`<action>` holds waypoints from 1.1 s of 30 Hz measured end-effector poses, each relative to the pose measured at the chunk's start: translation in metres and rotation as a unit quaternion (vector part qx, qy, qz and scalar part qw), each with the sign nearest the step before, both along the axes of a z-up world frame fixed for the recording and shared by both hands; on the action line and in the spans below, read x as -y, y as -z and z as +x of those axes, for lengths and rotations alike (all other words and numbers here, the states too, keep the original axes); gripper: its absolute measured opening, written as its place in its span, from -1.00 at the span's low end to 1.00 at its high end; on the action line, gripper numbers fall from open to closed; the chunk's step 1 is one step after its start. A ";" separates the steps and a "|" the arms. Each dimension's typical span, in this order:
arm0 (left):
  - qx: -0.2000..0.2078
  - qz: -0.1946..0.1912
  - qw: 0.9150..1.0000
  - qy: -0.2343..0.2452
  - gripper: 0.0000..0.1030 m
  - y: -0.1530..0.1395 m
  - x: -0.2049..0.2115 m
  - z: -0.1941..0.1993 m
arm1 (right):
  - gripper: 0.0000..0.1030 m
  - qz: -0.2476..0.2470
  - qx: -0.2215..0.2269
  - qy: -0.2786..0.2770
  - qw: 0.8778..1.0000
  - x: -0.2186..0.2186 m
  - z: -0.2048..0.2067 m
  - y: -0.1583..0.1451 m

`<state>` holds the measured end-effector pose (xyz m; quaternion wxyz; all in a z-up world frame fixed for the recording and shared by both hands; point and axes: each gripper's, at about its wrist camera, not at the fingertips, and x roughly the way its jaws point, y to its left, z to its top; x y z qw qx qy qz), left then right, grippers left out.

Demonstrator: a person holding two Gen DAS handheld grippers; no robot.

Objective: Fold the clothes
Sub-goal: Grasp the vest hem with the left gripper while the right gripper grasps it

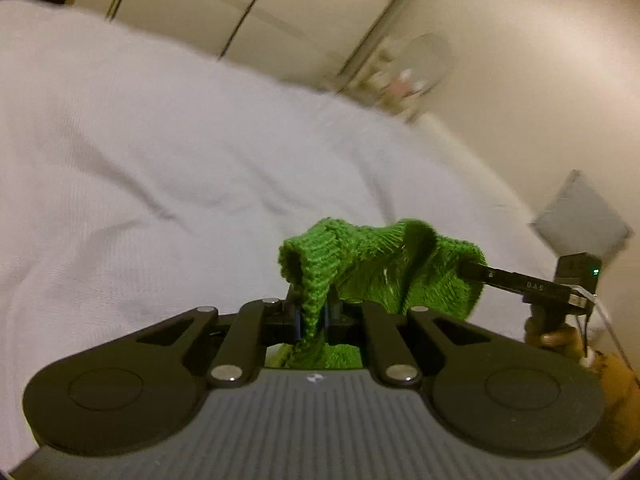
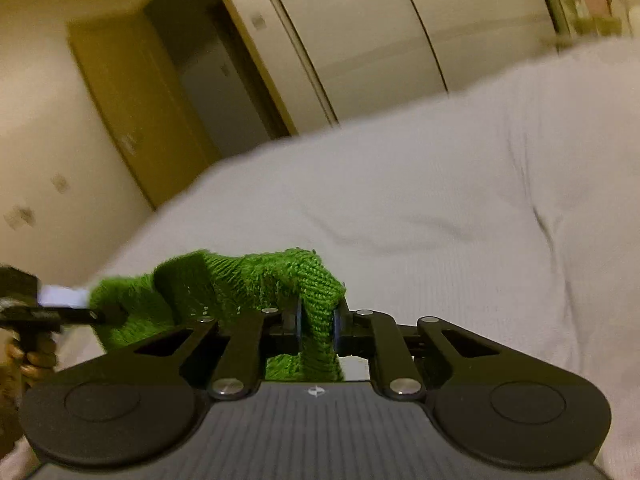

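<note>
Left tongs [image 1: 311, 316] and right tongs [image 2: 316, 322] both clamped on green knit garment [image 1: 372, 268] above white bedspread [image 1: 160, 160]

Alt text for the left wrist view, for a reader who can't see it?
The left tool is shut on a bunched green knit, held above a white bed. At right, the right tool grips the knit's other end. Blurred cream walls lie beyond.
</note>
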<state>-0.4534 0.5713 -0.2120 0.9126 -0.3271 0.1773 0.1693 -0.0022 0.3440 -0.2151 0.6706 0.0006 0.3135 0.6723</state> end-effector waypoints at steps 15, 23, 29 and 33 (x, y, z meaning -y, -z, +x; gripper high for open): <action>-0.170 0.062 0.983 0.034 -0.38 0.040 0.293 -0.149 | -0.31 -0.177 0.097 0.046 0.978 0.300 -0.179 0.053; -0.307 0.394 0.862 0.088 -0.08 0.041 0.373 -0.097 | 0.10 -0.174 0.316 -0.029 0.932 0.273 -0.219 0.057; -0.351 0.476 0.796 0.131 -0.08 0.066 0.373 -0.071 | 0.05 -0.166 0.469 -0.085 0.863 0.253 -0.249 0.061; -0.361 0.483 0.785 0.142 -0.78 0.071 0.363 -0.068 | -0.71 -0.141 0.523 -0.121 0.832 0.245 -0.254 0.079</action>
